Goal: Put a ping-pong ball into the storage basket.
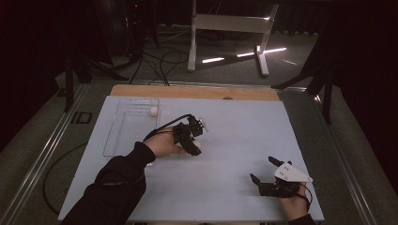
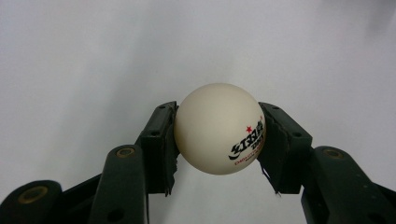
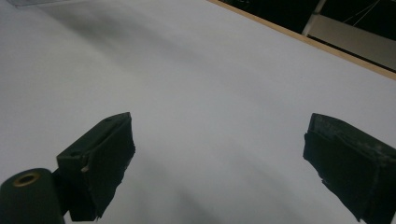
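Observation:
A white table-tennis ball (image 2: pixel 218 128) with a red star and black lettering sits squeezed between the pads of my left gripper (image 2: pixel 218 140), which is shut on it. In the high view that left gripper (image 1: pixel 195 143) hovers over the middle of the pale blue table top (image 1: pixel 234 136), and the ball (image 1: pixel 197 144) shows as a pale spot at its tip. A second white ball (image 1: pixel 153 110) lies in the clear tray (image 1: pixel 123 136) at the left. My right gripper (image 1: pixel 264 169) rests near the front right edge, jaws open wide with nothing between them (image 3: pixel 219 158).
The clear shallow tray lies along the table's left side. A wooden strip (image 1: pixel 195 92) edges the far side of the table. Beyond it stand a white metal frame (image 1: pixel 230 28) and cables on the floor (image 1: pixel 159 61).

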Tool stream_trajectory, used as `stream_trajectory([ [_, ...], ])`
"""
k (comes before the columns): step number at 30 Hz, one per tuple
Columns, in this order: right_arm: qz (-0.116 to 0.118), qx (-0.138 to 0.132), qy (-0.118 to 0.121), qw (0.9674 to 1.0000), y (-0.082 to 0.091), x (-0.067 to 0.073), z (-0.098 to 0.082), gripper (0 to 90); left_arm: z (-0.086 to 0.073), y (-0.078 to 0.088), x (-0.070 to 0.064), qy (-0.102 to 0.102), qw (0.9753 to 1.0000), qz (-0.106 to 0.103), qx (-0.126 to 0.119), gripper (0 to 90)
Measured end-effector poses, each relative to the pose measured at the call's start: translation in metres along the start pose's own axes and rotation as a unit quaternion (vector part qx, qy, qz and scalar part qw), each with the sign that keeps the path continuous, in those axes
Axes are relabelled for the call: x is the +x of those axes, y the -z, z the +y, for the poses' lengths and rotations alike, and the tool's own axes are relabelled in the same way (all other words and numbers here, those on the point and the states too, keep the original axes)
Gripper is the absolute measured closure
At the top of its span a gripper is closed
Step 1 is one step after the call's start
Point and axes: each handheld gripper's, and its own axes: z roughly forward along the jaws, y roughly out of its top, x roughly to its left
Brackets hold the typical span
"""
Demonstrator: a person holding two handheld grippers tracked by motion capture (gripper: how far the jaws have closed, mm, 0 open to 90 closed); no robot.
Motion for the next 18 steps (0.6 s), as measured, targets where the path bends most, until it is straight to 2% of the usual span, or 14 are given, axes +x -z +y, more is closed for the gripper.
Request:
stream_trajectory([
  [12, -0.001, -0.001, 0.0, 1.0, 0.0, 0.0, 0.0, 8.6, -0.003, 0.015, 0.001, -0.012, 0.9999, -0.002, -0.001, 52.0],
  [18, -0.001, -0.001, 0.001, 1.0, 0.0, 0.0, 0.0, 8.6, -0.005, 0.024, 0.002, -0.012, 0.9999, -0.003, -0.005, 52.0],
])
